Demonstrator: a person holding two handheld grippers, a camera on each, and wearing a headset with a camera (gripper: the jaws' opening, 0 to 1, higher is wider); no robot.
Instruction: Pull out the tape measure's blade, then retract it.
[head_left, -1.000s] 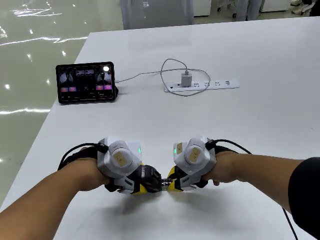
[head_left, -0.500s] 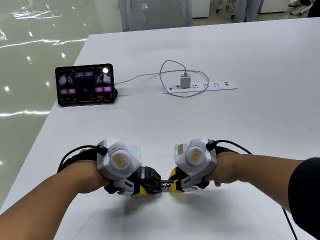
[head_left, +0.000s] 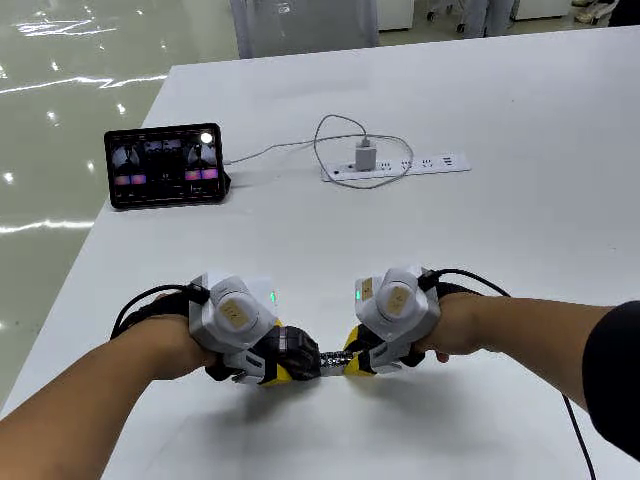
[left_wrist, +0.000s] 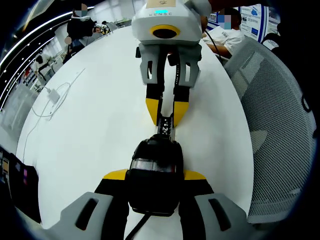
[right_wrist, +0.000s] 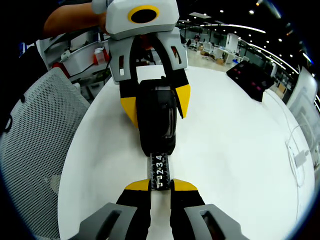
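— How do I make this pull go well?
— My left gripper is clamped on the chunky black plastic tape measure case, near the front edge of the white desk; I'd hold it steady. My right gripper is pinched shut on the black, white-numbered blade, barely out; I'd draw it straight, level, without twisting.
— Count?
— One tape measure, one blade, two grippers.

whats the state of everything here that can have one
left tool, shut on the tape measure
right tool, shut on the blade
blade, drawn out a short way
tablet, screen on
charger, plugged into the power strip
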